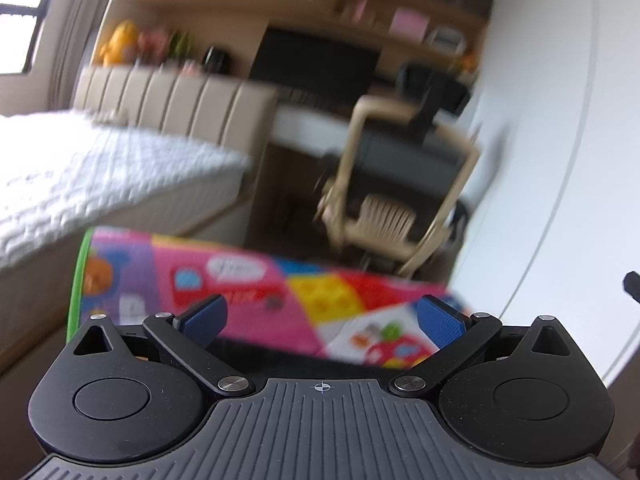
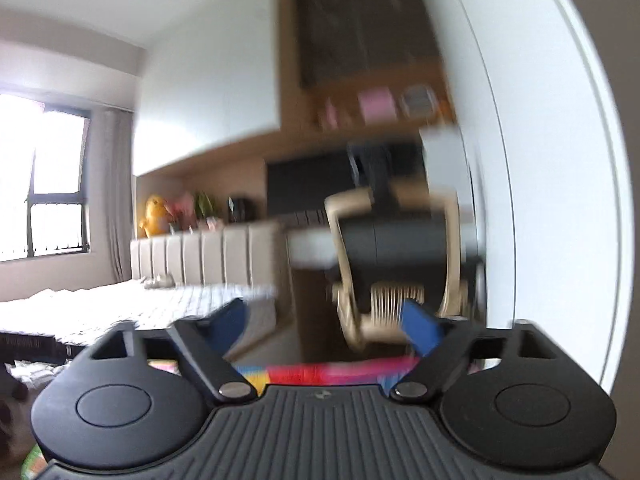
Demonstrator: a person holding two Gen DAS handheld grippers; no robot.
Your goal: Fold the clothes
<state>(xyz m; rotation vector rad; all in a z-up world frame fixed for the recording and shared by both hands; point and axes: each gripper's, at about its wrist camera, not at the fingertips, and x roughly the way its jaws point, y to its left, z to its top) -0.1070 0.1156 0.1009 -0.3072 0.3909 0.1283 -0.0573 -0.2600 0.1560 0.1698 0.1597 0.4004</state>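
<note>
No garment shows clearly in either view; both pictures are blurred. My left gripper [image 1: 322, 320] hangs open above a colourful play mat [image 1: 256, 292], its blue pads [image 1: 204, 318] wide apart with nothing between them. My right gripper [image 2: 326, 322] points almost level into the room, open, its blue pads [image 2: 418, 326] apart and nothing gripped. Only a thin strip of the play mat [image 2: 320, 372] shows under the right gripper. Some pale crumpled cloth [image 2: 36, 370] lies at the far left of the right wrist view, too blurred to name.
A bed with a white quilted cover [image 1: 100, 176] and a beige padded headboard [image 1: 176, 100] stands on the left. A beige and black office chair [image 1: 404, 184] stands ahead at a desk [image 1: 308, 124]. A white wall [image 1: 560, 120] runs along the right.
</note>
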